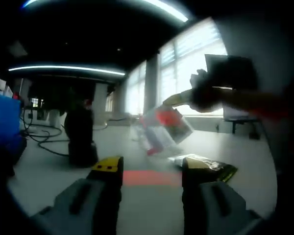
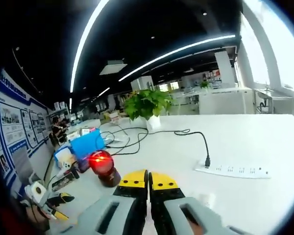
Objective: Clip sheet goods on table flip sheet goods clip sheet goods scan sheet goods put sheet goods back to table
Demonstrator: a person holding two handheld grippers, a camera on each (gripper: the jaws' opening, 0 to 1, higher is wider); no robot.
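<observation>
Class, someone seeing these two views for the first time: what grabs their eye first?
In the left gripper view, the right gripper holds a clear packet up above the white table, a red glow beneath. In the right gripper view, a scanner's red light glows beside a leafy potted plant.

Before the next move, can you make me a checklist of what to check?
1. Right hand-held gripper holds the packet up off the table: ok.
2. Right jaws shut in the right gripper view: ok.
3. Left hand-held gripper open: ok.
4. Scanner light glowing red: ok.
5. Packet facing the scanner: cannot tell.
6. Second packet lies flat, out of the way: ok.
</observation>
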